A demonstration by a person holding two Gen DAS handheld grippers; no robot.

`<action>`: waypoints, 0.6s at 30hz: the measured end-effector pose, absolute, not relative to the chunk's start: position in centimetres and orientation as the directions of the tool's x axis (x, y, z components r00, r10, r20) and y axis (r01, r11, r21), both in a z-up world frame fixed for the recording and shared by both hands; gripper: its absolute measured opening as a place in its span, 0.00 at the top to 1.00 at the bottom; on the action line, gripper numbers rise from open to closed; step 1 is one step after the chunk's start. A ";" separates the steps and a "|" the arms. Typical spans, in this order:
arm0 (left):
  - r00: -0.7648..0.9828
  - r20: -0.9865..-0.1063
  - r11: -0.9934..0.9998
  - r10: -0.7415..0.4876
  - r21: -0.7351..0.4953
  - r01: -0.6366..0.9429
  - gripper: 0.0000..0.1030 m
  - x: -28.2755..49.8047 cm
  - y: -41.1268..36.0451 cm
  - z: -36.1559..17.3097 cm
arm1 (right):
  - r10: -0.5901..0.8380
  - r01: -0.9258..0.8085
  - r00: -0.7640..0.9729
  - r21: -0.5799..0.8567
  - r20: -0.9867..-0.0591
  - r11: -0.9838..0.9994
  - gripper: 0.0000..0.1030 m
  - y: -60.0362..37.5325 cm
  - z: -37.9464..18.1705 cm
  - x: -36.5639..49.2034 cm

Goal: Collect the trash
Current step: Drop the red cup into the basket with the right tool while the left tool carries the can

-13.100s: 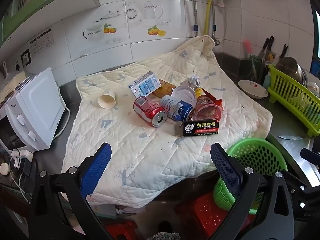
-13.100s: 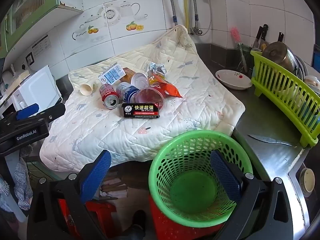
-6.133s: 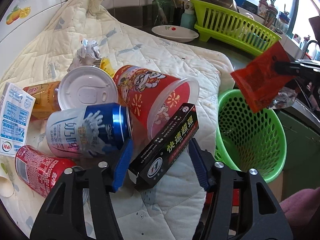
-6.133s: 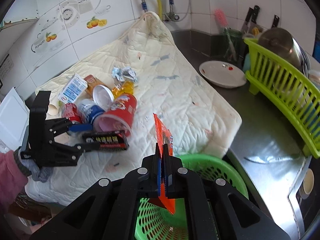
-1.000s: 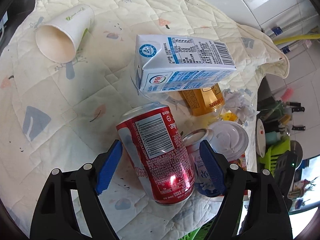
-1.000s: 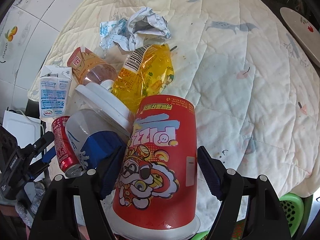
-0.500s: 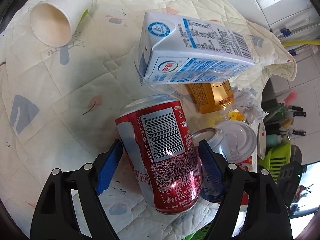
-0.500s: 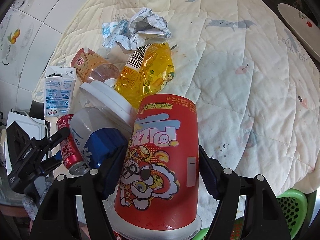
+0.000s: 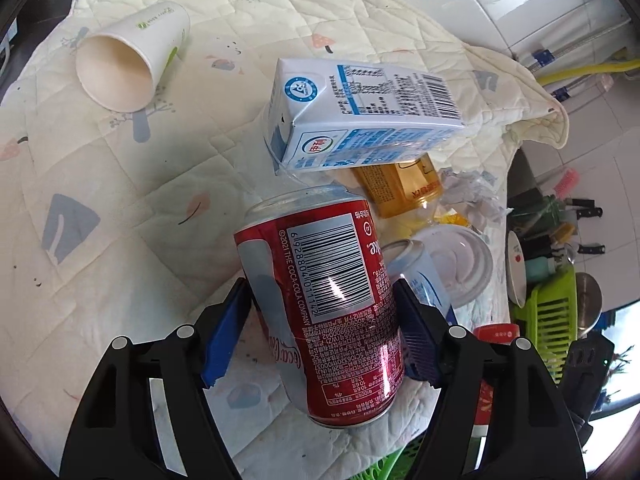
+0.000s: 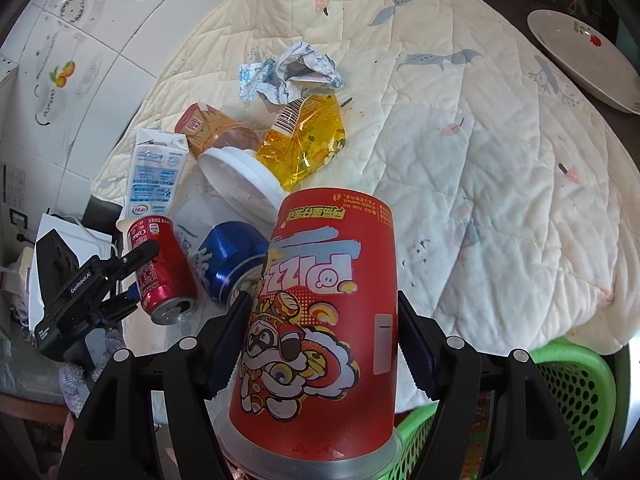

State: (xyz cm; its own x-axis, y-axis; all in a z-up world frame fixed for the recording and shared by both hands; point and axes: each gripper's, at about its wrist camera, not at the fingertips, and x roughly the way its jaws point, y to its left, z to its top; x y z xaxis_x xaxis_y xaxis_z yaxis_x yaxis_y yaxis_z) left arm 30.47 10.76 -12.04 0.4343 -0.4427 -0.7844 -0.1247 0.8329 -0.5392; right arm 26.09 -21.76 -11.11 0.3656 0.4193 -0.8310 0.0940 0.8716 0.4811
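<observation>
Pick-up step: left gripper (image 9: 320,336) pads pinch the red soda can (image 9: 328,304) and right gripper (image 10: 322,344) clamps the red paper cup (image 10: 320,320), both on the quilt (image 10: 500,200); next, probably carry them to the green basket (image 10: 572,396).

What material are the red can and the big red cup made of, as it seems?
Red can: likely aluminium, glossy printed skin with a bare silvery rim. Big red cup: probably plastic or coated paper, smooth printed wall and a clear lip; hard to tell.
</observation>
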 end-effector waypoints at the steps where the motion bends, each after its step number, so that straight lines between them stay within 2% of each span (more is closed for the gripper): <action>1: 0.436 -0.783 0.834 -0.444 -0.539 -0.119 0.31 30.1 10.8 -11.8 | 0.418 0.089 0.372 0.480 -0.829 0.873 0.35 -21.9 -10.9 25.5; 11: 0.444 -0.752 0.833 -0.487 -0.553 -0.023 0.31 25.2 10.2 -9.5 | 0.376 0.095 0.409 0.449 -0.831 0.889 0.35 -24.0 -10.2 18.4; 18: 0.427 -0.731 0.826 -0.532 -0.558 0.074 0.31 21.7 7.3 -7.9 | 0.277 0.168 0.395 0.366 -0.876 0.915 0.35 -26.6 -12.7 13.1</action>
State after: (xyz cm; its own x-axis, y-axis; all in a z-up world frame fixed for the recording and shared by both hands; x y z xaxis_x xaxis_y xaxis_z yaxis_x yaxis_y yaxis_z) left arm 21.67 7.26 -7.92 0.4273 -0.5321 -0.7310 0.0742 0.8264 -0.5582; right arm 13.06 -26.59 -12.70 0.3954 0.2772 -0.8757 0.1679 0.9155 0.3656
